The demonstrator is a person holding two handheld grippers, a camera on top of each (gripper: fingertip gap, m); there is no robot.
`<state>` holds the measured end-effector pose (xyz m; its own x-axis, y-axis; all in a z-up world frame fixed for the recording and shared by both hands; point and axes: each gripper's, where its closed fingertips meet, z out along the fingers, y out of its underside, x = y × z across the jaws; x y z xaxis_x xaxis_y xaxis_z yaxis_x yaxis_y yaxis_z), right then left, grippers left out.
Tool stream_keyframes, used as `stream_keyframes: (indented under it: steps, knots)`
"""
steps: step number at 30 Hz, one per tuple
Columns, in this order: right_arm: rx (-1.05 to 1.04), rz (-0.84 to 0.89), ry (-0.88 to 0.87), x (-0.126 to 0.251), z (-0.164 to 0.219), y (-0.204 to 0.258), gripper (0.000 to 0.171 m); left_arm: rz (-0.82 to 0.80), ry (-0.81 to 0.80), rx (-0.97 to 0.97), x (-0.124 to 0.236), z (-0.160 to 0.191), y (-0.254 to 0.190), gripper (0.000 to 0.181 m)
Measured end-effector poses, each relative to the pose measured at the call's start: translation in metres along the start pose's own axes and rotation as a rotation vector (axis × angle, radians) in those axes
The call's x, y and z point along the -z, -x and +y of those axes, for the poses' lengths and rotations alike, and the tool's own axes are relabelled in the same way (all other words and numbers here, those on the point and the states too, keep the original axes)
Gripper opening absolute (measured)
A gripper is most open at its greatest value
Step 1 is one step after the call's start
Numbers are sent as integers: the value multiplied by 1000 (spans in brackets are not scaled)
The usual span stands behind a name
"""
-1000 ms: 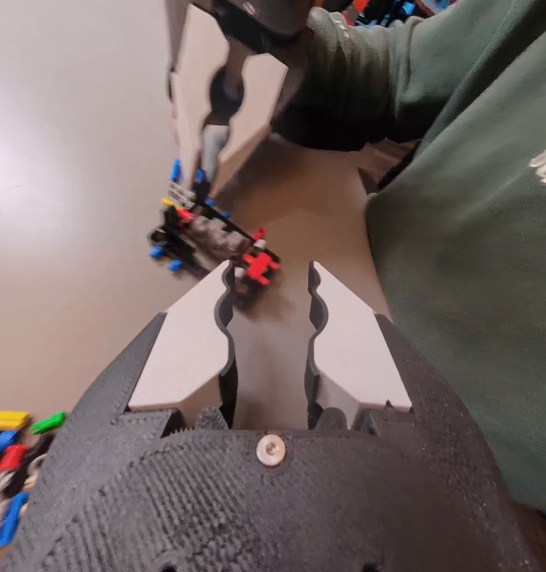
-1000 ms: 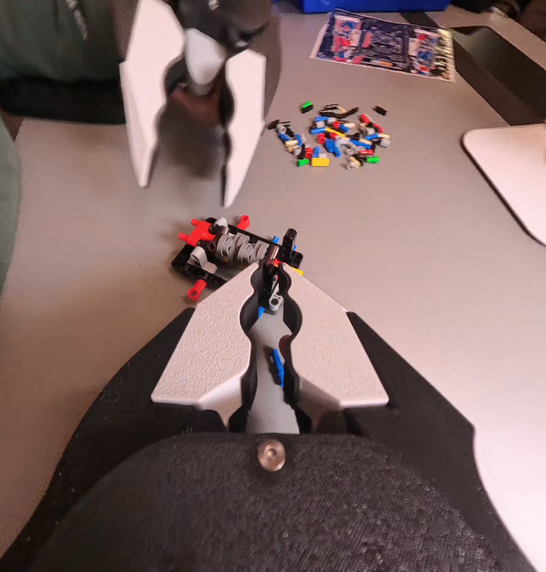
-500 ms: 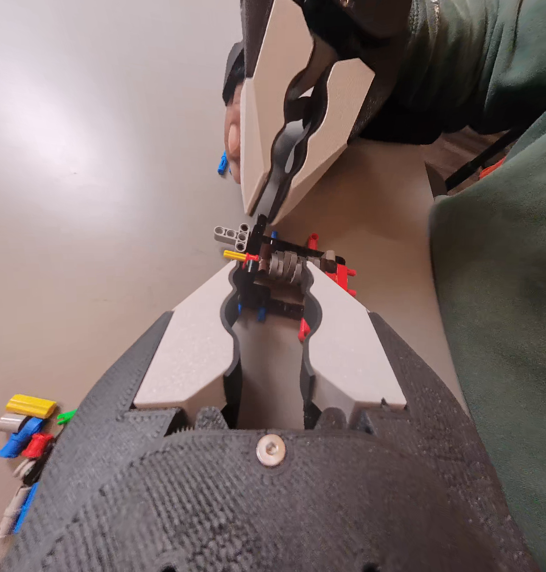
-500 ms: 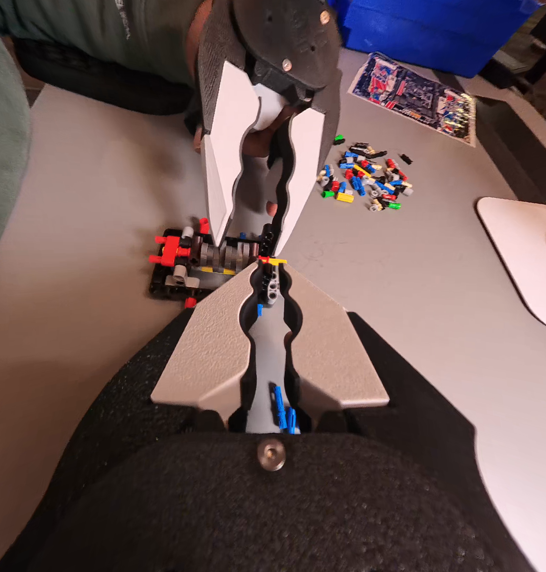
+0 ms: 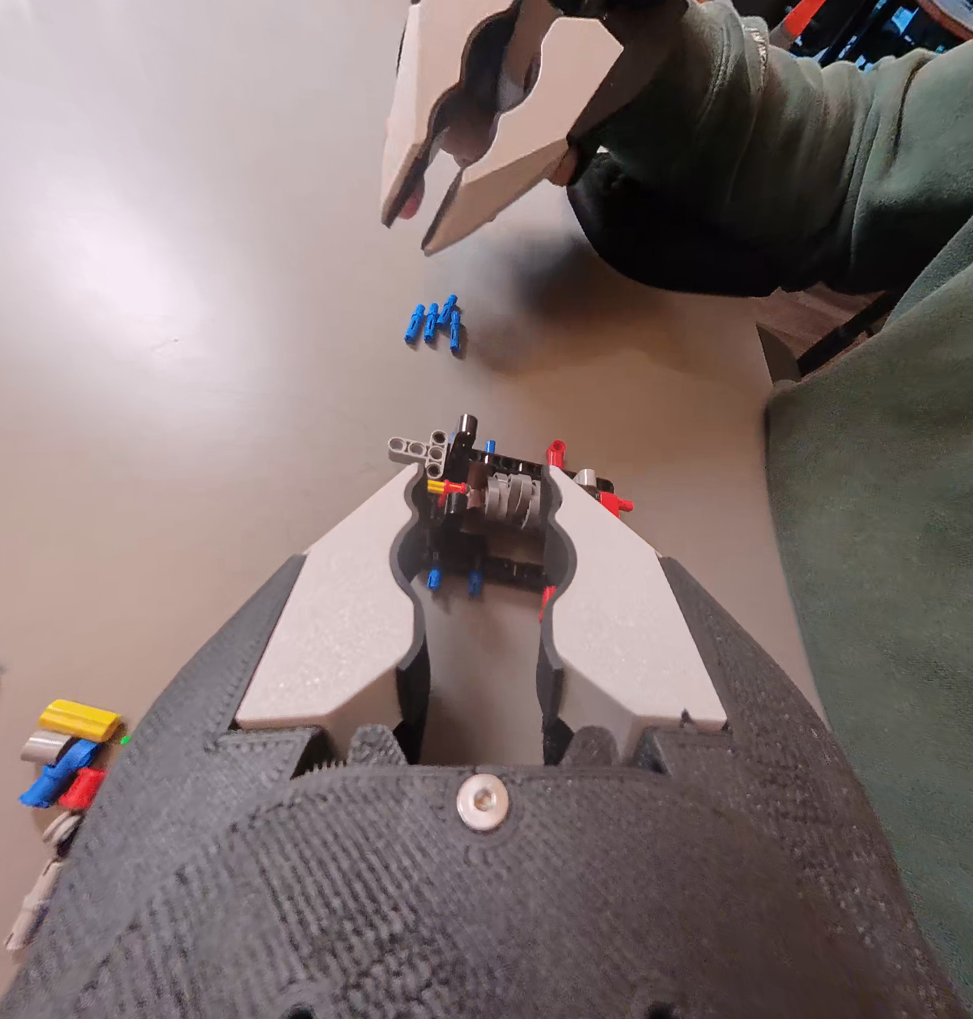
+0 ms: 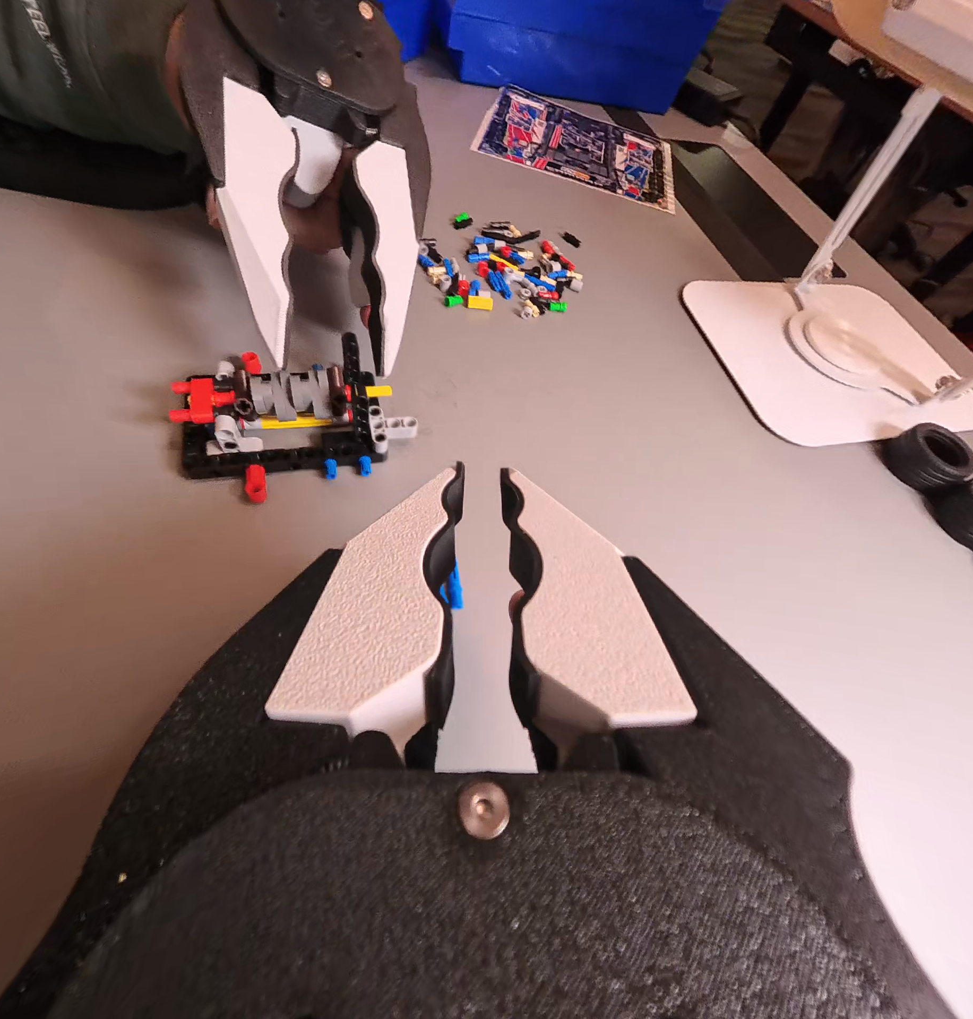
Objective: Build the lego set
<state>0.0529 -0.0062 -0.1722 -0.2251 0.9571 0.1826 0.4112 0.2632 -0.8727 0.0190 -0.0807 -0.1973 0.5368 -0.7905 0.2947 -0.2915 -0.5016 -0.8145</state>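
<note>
Left gripper (image 5: 483, 485) astride lego assembly (image 5: 495, 507)

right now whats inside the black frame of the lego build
Inside the black frame sit a grey worm gear, a yellow axle and a grey connector. The left gripper fingers hide the frame's far edge.

Left tongs (image 5: 483, 479) spread wide; right tongs (image 6: 482, 470) slightly parted.

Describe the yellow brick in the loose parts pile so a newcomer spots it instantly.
Start at the instruction sheet at the table's far edge; just nearer lies the loose parts pile. On its near-left edge sits the yellow brick: the only blocky yellow piece, beside a green pin.
</note>
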Motion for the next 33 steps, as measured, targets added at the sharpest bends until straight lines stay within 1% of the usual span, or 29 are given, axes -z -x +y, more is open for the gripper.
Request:
stream_keyframes:
  steps: [2, 5, 10, 14, 17, 19, 23, 26, 29, 30, 33]
  knots:
    - [-2, 6, 12, 3, 3, -3, 12, -9, 4, 4, -3, 2, 2, 36]
    - [9, 3, 50, 8, 9, -6, 12, -15, 0, 1, -5, 2, 3, 27]
    - [-29, -80, 202, 22, 45, -1, 9, -41, -3, -24, -2, 2, 7, 26]
    - [-77, -155, 254, 27, 59, 9, 6, -42, -8, -26, -2, 1, 8, 23]
    - [-52, -205, 308, 26, 67, 22, 6, -37, -14, -27, -2, 1, 9, 21]
    - [-36, -204, 321, 23, 67, 24, 7, -42, -5, -35, -3, 3, 12, 11]
    - [15, -172, 353, 18, 69, 22, 9, -9, -8, -25, -5, 3, 11, 11]
    - [60, -142, 380, 15, 71, 20, 3, 7, -10, -29, -7, 3, 10, 11]
    - [69, -162, 391, 17, 70, 24, 2, -1, -16, -43, -5, 1, 11, 14]
    - [49, -182, 369, 18, 68, 27, 2, -5, -28, -47, -3, -1, 11, 16]
    - [-18, -201, 200, 23, 36, 28, 2, -20, -71, -51, 2, -9, 11, 17]
